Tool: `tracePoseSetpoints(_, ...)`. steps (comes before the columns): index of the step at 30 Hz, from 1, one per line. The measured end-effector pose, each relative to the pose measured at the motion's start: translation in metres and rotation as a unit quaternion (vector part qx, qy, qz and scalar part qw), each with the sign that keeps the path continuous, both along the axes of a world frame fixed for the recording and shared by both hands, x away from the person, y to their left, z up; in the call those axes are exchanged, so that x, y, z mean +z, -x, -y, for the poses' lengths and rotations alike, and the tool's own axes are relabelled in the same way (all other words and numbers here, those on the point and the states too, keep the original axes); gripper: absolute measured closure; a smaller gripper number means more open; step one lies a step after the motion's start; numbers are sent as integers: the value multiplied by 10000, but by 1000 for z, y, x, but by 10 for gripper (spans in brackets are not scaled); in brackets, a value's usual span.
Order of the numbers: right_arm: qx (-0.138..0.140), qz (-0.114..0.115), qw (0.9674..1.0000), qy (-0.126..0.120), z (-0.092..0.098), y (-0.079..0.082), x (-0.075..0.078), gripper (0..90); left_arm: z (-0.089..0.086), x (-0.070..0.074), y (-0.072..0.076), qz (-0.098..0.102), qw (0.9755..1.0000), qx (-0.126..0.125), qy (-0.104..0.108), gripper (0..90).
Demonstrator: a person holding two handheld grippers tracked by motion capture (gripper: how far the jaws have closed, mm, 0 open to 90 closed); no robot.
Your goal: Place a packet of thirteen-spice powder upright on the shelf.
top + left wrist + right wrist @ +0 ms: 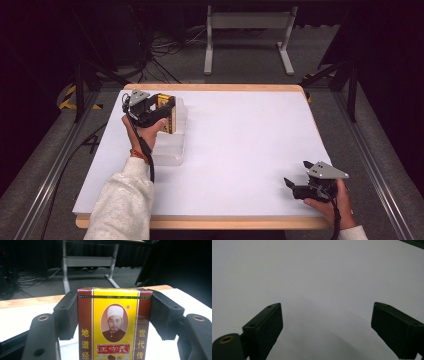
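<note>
A yellow and dark-red box [114,322] with a portrait and Chinese lettering stands upright between the jaws of my left gripper [113,315], which is shut on its two sides. From above, that gripper [161,111] holds the box [170,114] over a clear plastic container [170,145] at the table's left. My right gripper [298,177] rests low near the front right corner of the table, its jaws wide apart with nothing between them. In the right gripper view, both black pads [265,326] hover over bare white tabletop.
The white tabletop [240,145] has a wooden rim. Behind it, on the grey floor, stand a white metal frame [247,35] and loose cables. Dark stands flank the table on both sides.
</note>
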State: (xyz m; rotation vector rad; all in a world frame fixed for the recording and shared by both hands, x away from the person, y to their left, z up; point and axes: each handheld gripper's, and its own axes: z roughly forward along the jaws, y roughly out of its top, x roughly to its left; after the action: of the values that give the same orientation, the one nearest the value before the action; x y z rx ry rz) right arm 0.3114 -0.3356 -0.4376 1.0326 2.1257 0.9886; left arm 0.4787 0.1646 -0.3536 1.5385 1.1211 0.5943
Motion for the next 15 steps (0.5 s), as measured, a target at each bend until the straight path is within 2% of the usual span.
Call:
tracePoseSetpoints(2,3,1,10000,-9,0,0,0,110,1,-1,-1,-25,10000,-13,74,321)
tracePoseSetpoints(6,-28,-4,10000,-30,2,0,0,110,6,-9,-1,-108,9999,83,-85,320)
tracePoseSetpoints(7,-22,0,10000,-27,2,0,0,110,7,-10,0,-117,9999,110,-47,320)
tracePoseSetpoints(9,-3,3,10000,-25,2,0,0,110,6,-10,0,-108,9999,129,-41,320)
tracePoseSetpoints(12,-10,0,10000,-32,1,0,0,110,4,-6,1,-213,9996,164,-73,318)
tracePoseSetpoints(14,7,5,10000,-18,0,0,0,110,3,-4,2,-235,9996,54,-126,318)
tracePoseSetpoints(15,20,5,10000,-14,0,0,0,110,3,-4,2,-248,9995,76,-162,317)
